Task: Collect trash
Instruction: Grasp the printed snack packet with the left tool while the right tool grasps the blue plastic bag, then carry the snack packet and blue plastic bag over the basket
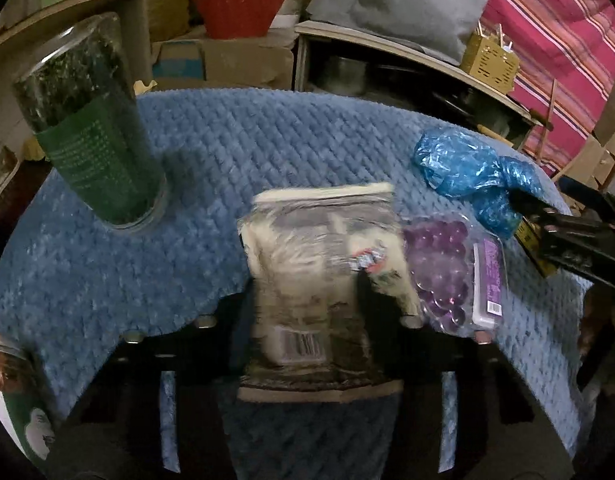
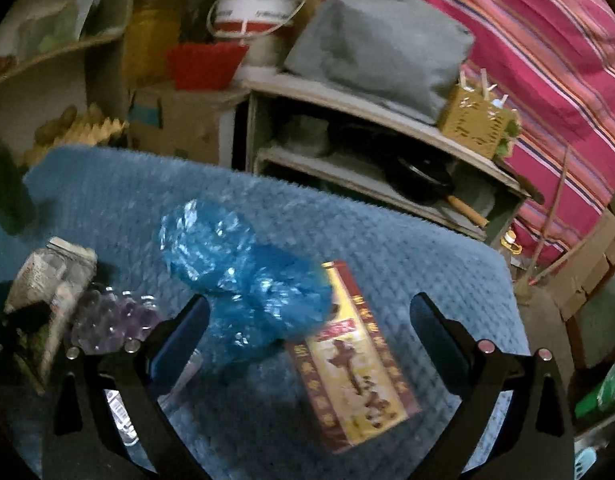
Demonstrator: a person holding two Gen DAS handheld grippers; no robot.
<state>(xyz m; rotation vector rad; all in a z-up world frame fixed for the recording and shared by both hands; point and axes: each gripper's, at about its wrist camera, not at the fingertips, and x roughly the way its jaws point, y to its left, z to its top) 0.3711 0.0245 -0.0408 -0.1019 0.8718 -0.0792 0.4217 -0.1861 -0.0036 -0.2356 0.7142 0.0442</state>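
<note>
Clamping a clear plastic packet (image 1: 319,276), the left tool (image 1: 307,304) has its two fingers pressed against the packet's sides near the front of the blue quilted table cover (image 1: 267,140). That packet is crinkled and see-through, with a pale strip along its far edge, white and dark contents blurred inside, and a barcode label on the end nearest the camera. Just to its right lies a clear pack of purple beads (image 1: 439,276) with a violet label, touching or nearly touching the packet.

Farther right on the table sits a crumpled blue plastic bag (image 2: 243,276), glossy and wrinkled, bunched into two lumps. In the right wrist view it lies ahead of the right tool (image 2: 309,328), whose fingers stand wide apart with nothing gripped; the bag overlaps the far end of a red and gold box (image 2: 355,376) printed with characters, which lies flat between those fingers. From the left wrist view the right tool appears at the right edge, next to the bag.

On the left of the table a tall clear jar (image 1: 87,120) with dark green contents and a green label stands upright. Behind the table are shelves, a red basket (image 1: 239,12), a white bucket (image 2: 255,4) and a grey cushion (image 2: 379,44).
</note>
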